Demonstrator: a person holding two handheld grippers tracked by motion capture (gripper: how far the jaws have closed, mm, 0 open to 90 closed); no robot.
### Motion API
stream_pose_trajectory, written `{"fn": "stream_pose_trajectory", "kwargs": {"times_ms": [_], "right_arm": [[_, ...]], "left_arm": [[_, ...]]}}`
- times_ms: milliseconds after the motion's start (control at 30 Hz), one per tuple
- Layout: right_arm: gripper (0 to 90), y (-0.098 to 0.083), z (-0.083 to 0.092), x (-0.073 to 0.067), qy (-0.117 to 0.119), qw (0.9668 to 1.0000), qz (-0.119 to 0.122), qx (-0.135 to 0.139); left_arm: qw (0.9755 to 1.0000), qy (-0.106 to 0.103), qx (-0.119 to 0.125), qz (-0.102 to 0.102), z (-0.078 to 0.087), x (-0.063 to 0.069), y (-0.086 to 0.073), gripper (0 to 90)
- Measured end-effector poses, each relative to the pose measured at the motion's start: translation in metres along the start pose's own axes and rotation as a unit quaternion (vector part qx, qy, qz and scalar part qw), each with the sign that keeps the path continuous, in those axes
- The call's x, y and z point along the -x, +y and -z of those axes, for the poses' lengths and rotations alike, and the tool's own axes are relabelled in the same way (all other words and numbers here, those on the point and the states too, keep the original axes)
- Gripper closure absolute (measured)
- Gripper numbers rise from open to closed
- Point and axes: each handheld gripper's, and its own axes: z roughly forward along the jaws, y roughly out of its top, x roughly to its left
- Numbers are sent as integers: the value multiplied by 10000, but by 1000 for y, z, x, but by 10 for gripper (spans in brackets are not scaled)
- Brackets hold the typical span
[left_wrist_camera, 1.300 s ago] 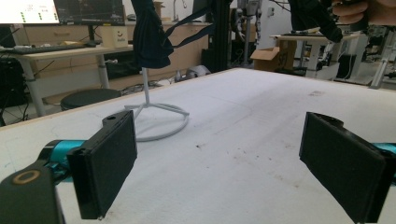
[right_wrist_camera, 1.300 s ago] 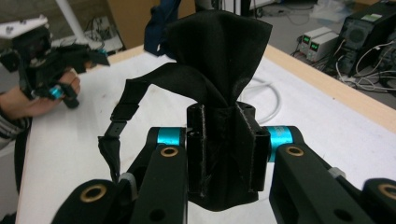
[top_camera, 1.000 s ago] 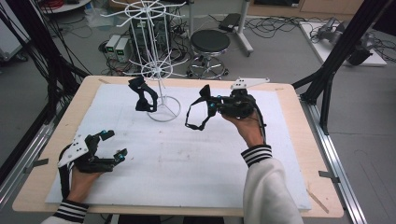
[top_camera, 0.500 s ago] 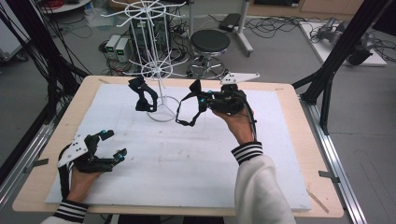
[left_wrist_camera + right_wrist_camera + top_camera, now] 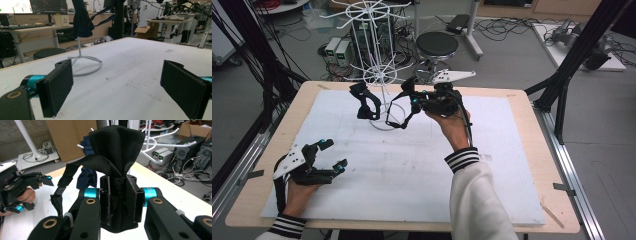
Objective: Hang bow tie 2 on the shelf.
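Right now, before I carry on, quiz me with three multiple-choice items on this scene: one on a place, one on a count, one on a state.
1. Where does the white wire rack stand?
A. far side of the table
B. on the floor
C. beside the left claw

2. How many black strap items are there?
A. one
B. two
C. four

3. How is the left claw?
A. shut on cloth
B. open, empty
C. shut, empty

Answers:
1 A, its ring base sits at the far edge of the white board.
2 B, one hangs on the rack, one is in the right claw.
3 B, its pads stand apart.
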Motion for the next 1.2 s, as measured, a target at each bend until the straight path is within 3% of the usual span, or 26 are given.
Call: {"fn": "stream_pose_trajectory", "kwargs": {"times_ms": [700,833,1200], "right_arm": [[757,10,-34,-1,-538,9984,-163,-5],[757,9,-38,-1,-622,9976,-289,25],[754,3,-49,2,-596,9975,-343,-175]], "left_arm": [[10000,8,3,13,1,0,0,117],[10000,10,7,20,1,0,0,117],[10000,29,14,6,2,-1,0,117]]}}
